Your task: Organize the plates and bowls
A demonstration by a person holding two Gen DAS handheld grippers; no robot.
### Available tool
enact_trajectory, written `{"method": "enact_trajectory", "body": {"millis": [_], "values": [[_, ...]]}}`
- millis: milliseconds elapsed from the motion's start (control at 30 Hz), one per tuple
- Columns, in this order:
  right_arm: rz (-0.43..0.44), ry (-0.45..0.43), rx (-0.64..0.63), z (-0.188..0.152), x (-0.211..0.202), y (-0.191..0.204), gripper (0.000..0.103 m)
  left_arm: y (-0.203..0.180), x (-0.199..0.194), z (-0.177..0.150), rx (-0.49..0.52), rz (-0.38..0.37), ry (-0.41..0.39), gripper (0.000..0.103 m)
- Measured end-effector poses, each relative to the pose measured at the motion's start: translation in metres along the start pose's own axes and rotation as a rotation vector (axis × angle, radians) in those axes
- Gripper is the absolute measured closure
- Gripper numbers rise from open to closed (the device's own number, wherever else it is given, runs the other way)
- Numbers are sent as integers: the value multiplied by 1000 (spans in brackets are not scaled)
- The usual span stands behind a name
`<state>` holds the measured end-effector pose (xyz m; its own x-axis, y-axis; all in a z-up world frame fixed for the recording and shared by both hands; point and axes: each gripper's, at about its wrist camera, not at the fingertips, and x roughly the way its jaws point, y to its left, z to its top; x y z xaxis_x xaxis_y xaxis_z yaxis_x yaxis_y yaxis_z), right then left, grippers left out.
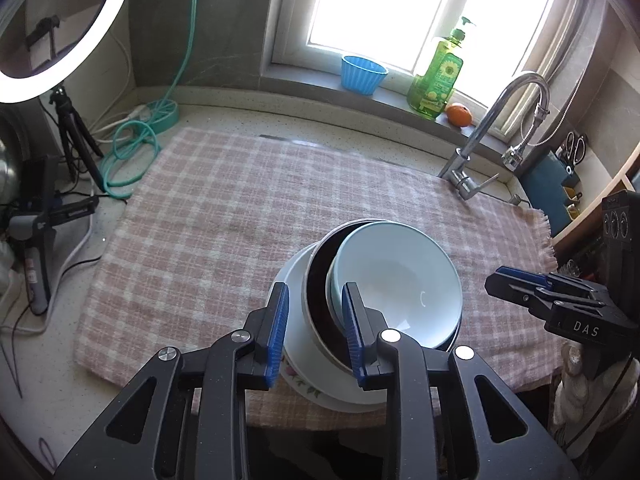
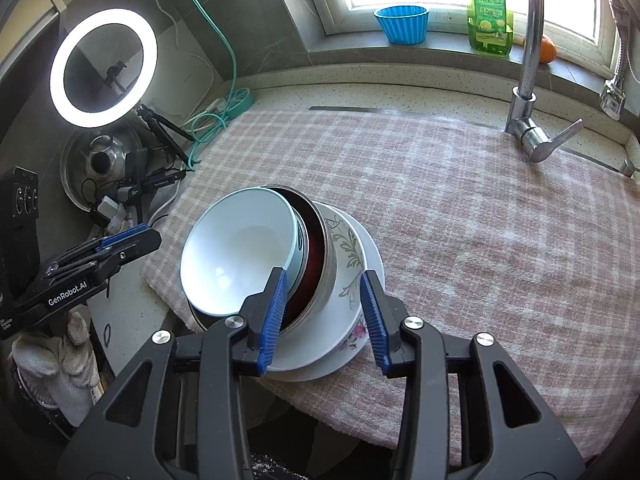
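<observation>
The pink checked cloth (image 2: 480, 208) covers most of the counter, and the whole stack of dishes sits at its near edge, so the gathering looks largely done. Lowest on the cloth lies a white plate (image 2: 372, 264), with a flowered plate (image 2: 344, 248) on it. On that rests a steel-rimmed bowl with a dark red inside (image 2: 316, 252), and in it a pale blue bowl (image 1: 400, 276) leans askew, tipped toward one side rather than seated flat. No other plate or bowl shows loose on the cloth. Judging from this, what remains is settling the top bowl level. The left gripper (image 1: 316, 336) hovers over the stack's near rim, jaws spread and pinching nothing; the right gripper (image 2: 324, 320) likewise stands parted, empty, straddling the rims without pressing them.
</observation>
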<state>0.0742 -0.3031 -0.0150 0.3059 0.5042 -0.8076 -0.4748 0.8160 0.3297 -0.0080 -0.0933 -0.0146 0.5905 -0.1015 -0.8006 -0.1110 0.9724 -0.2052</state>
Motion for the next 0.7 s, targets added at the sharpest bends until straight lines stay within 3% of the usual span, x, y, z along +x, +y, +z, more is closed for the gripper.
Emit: {"method": "enact_trajectory", "body": {"millis": [67, 200, 367, 500, 600, 700], "values": [[3, -17, 4, -4, -5, -1, 52, -5, -4, -6, 2, 6, -9, 66], [-37, -54, -11, -13, -14, -2, 50, -14, -9, -19, 3, 19, -21, 64], [-78, -108, -35, -26, -26, -4, 32, -18, -14, -30, -5, 45, -40, 48], [-88, -117, -37, -33, -30, -6, 29, -19, -15, -35, -13, 56, -38, 48], [-84, -124, -32, -37, -33, -7, 22, -23, -18, -39, -1, 72, -45, 48], [-85, -137, -35, -40, -37, -6, 22, -28, -20, -42, 8, 87, -50, 40]]}}
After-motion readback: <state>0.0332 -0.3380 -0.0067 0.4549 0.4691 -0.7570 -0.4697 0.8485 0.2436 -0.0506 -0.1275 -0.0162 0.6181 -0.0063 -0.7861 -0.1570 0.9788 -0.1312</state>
